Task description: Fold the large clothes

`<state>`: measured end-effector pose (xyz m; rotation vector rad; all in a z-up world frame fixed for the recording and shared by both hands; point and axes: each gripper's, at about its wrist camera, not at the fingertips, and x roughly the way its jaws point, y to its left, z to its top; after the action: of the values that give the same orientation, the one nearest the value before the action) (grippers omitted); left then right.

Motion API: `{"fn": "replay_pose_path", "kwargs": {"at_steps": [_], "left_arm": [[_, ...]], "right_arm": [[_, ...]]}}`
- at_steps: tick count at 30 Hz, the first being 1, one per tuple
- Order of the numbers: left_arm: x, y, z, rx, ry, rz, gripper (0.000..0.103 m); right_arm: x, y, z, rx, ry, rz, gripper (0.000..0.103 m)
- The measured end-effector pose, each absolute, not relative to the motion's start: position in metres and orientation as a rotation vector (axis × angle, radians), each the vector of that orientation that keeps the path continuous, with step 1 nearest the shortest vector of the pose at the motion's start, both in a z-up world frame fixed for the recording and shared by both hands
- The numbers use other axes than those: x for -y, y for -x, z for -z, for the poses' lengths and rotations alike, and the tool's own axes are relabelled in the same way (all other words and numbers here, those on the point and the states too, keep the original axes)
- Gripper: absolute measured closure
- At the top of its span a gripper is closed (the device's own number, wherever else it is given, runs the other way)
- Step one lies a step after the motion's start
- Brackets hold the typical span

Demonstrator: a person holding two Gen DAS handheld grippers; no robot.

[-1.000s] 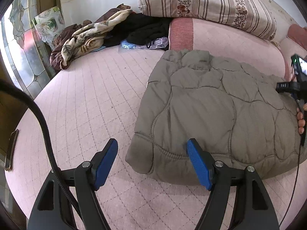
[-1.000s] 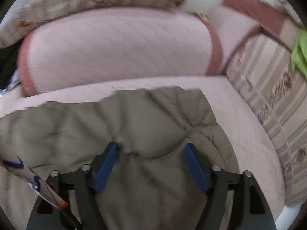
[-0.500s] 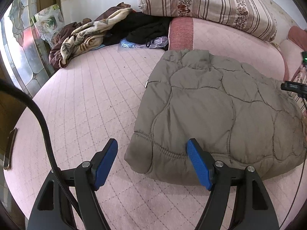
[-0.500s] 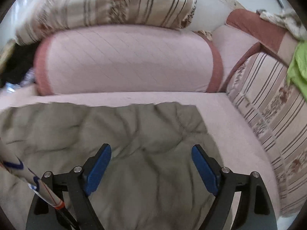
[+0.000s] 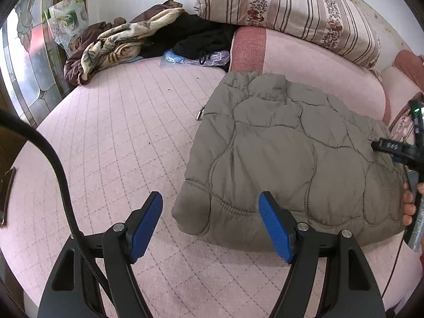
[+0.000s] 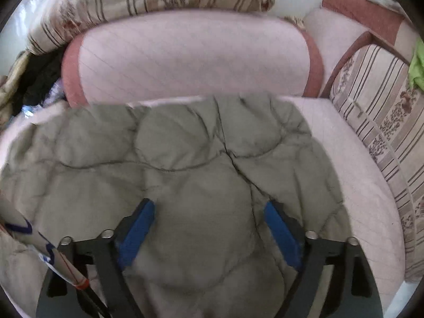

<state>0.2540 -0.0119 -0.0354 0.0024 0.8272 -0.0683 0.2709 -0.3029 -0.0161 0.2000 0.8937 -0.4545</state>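
A grey-green quilted jacket (image 5: 291, 159) lies folded in a thick bundle on the pink bed (image 5: 119, 137). My left gripper (image 5: 210, 220) is open, just in front of the jacket's near left corner, which sits between its blue pads without being clamped. My right gripper (image 6: 209, 228) is open and low over the jacket (image 6: 185, 159), its blue pads on either side of a puffed panel. The right gripper also shows in the left wrist view (image 5: 397, 151) at the jacket's right edge, held by a hand.
A heap of other clothes (image 5: 132, 39) lies at the bed's far left. A pink bolster (image 6: 190, 55) and striped cushions (image 5: 286, 10) line the far side. Another striped cushion (image 6: 384, 132) stands at the right. A glass door (image 5: 29, 61) is on the left.
My right gripper lifted off the jacket with its jaws wider, then came back down low over it. My left gripper has stayed open in place.
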Motion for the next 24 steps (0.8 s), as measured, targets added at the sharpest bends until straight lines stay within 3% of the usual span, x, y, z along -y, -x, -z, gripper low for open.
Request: {"fn": "replay_pose_path", "kwargs": {"at_steps": [4, 8, 9, 15, 24], "left_arm": [[0.009, -0.251, 0.034, -0.829, 0.012, 0.071, 0.029], [0.006, -0.249, 0.032, -0.822, 0.012, 0.059, 0.029], [0.004, -0.249, 0.032, -0.821, 0.012, 0.057, 0.029], [-0.007, -0.250, 0.028, -0.824, 0.031, 0.047, 0.029], [-0.011, -0.249, 0.024, -0.817, 0.050, 0.035, 0.029]], "right_arm": [[0.270, -0.265, -0.008, -0.848, -0.210, 0.377, 0.019], [0.234, -0.279, -0.003, -0.888, -0.201, 0.256, 0.056], [0.224, -0.284, 0.002, -0.901, -0.193, 0.231, 0.059], [0.197, -0.309, 0.038, -0.972, -0.094, 0.254, 0.060], [0.168, -0.270, -0.008, -0.858, -0.152, 0.103, 0.060]]}}
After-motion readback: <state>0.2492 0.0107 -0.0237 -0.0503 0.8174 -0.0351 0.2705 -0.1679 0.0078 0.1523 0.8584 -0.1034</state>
